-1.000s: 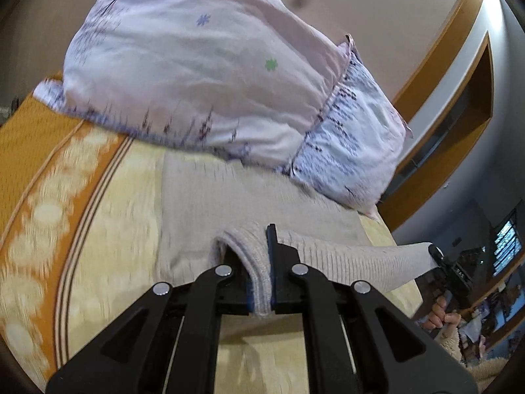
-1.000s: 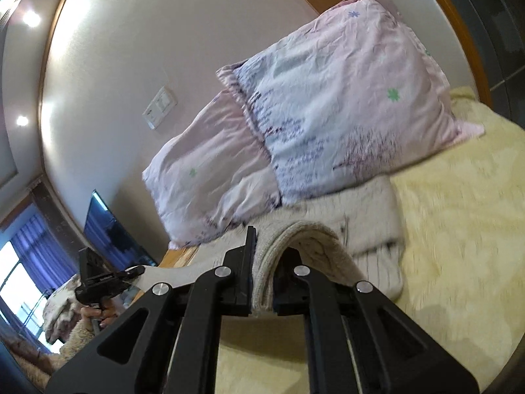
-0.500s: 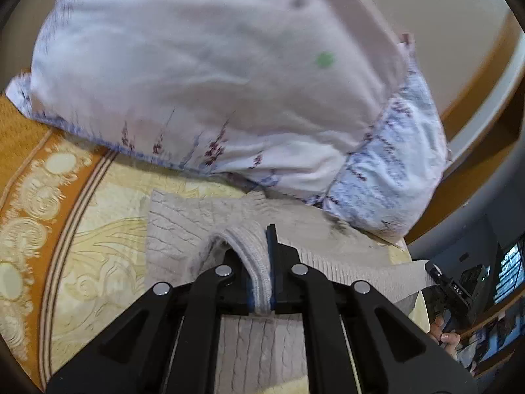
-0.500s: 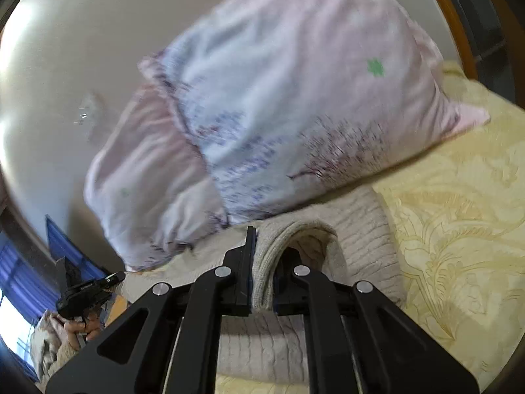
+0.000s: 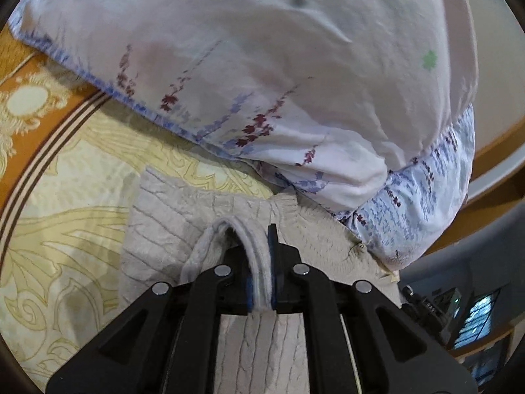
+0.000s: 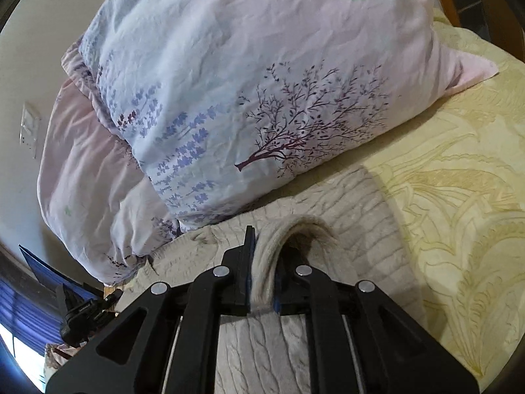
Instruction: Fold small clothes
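1. Here, in the left wrist view, the left tool (image 5: 261, 262) pinches a doubled hem of the beige knit garment (image 5: 170, 229); its jaws are just beginning to open, with the fabric between the pads and visibly clamped; the garment lies on the yellow patterned bedspread (image 5: 65, 246), its far edge close under the floral pillow (image 5: 262, 82); a second pillow (image 5: 426, 203) sits at the right.

2. Next, in the right wrist view, the right tool (image 6: 264, 262) grips another fold of the same garment (image 6: 361, 223), its jaws also starting to part around the cloth; the lifted hem arches over the lower layer, so the fold looks brought across but not yet laid flat; the bedspread (image 6: 459, 229) runs to the right and the tree-printed pillow (image 6: 262, 98) lies just beyond the garment's top edge.

3. Risks, as a judgement: if 1 tool lets go before the other, the hem could land skewed and the fold's edges would not line up.

4. The thick knit may cling to the pads, so a quick pull-away could drag the top layer back and undo the fold.

5. The pillow is near enough that the garment's far edge could tuck beneath it or bunch against it.
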`<state>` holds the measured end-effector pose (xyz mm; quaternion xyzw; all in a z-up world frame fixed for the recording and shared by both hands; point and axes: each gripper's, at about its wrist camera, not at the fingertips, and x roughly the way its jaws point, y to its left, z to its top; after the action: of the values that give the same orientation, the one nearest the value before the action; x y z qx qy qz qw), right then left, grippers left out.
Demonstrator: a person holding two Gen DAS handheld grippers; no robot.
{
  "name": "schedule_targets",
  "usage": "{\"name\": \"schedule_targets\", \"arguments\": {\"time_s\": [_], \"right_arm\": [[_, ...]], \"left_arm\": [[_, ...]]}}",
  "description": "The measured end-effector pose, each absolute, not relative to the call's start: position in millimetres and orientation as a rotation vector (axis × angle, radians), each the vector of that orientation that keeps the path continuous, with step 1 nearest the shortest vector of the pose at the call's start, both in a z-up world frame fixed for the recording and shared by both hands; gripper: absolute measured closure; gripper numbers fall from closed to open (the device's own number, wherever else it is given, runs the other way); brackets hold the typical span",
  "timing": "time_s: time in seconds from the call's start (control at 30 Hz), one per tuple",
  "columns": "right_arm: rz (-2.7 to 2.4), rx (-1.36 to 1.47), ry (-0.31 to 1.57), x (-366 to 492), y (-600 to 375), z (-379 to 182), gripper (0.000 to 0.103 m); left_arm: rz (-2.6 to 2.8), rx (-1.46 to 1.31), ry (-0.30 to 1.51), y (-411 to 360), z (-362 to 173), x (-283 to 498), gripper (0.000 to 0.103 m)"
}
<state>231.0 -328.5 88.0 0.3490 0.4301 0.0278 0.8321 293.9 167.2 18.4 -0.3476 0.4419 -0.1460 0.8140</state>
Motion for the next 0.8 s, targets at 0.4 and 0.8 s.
{"name": "schedule_targets", "arguments": {"time_s": [0.4,0.8], "right_arm": [[0.018,0.631,0.858,170,-357,117,0.058],[0.048,0.508,0.984,133,-344,93,0.068]], "left_arm": [[-0.301,-0.616,0.904,190,48,245,0.054],[-0.267,-0.34,0.968,176,31,196,0.054]]}}
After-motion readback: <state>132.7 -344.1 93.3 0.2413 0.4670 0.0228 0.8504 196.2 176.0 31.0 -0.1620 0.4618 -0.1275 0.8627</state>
